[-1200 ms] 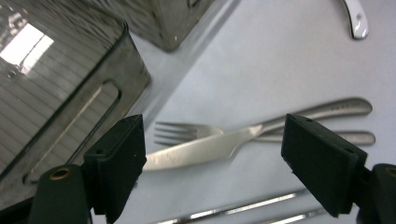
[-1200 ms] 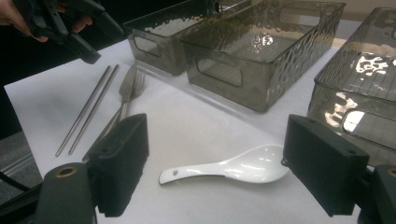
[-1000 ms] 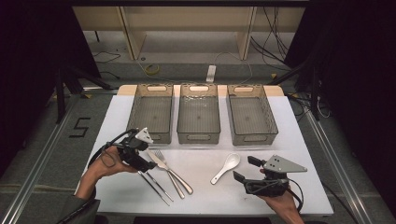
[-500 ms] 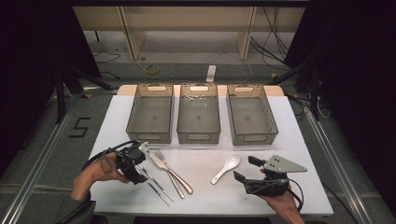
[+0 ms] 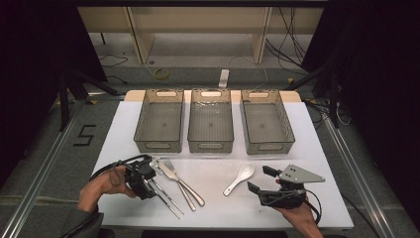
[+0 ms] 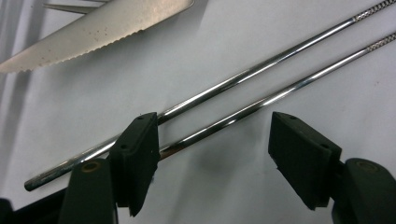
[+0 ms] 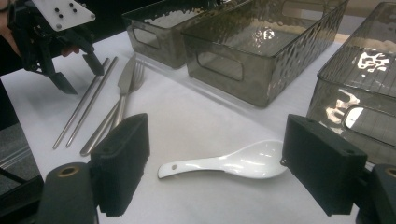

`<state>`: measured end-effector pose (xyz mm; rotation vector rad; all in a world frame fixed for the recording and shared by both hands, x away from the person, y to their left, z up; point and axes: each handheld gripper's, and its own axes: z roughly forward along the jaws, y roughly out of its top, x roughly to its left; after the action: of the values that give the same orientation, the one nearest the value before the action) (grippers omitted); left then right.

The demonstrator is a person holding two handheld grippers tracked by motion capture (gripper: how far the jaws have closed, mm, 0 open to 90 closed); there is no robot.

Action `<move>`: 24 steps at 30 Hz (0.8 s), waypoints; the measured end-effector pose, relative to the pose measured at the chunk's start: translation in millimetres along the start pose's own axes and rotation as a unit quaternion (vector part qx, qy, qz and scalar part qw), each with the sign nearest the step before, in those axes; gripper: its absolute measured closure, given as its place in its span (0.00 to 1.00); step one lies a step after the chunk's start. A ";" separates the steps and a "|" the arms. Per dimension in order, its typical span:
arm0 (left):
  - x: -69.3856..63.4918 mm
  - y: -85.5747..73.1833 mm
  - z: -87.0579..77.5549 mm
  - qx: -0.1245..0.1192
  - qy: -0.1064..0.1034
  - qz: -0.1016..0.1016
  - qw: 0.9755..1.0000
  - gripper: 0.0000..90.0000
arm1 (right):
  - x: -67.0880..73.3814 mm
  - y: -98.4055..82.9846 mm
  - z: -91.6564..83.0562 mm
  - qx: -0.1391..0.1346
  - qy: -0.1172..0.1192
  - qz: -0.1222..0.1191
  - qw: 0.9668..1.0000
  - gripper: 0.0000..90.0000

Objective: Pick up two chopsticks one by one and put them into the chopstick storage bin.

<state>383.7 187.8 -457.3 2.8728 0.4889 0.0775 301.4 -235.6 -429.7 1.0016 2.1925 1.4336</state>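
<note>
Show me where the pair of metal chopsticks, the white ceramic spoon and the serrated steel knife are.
Pair of shiny metal chopsticks (image 6: pixel 243 91), left gripper view, on the middle of the upper rod.
White ceramic soup spoon (image 7: pixel 252 161), right gripper view, on its bowl.
Serrated steel table knife (image 6: pixel 98 30), left gripper view, on the blade's flat.

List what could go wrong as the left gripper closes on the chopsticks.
The left gripper, whose jaws have just been closing, stands open with the two chopsticks crossing its left pad; it may catch one alone or nudge both away. The knife lies close beside them, so a sideways slip might knock it.
</note>
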 end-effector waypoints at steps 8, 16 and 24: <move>-0.1 -0.5 2.9 0.002 -0.007 0.010 1.000 0.41 | 0.3 0.2 0.0 0.001 0.001 -0.002 1.000 0.27; -0.3 -3.0 4.3 0.017 -0.018 0.017 1.000 0.48 | 1.1 0.0 1.5 0.004 0.001 -0.002 1.000 0.27; -5.5 -0.9 4.7 0.052 -0.021 0.022 0.998 0.52 | 1.2 -0.1 2.0 0.009 0.002 -0.005 1.000 0.27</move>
<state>378.7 185.8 -462.1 2.9802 0.4334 -0.0002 301.8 -233.5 -430.6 0.9936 2.2139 1.4151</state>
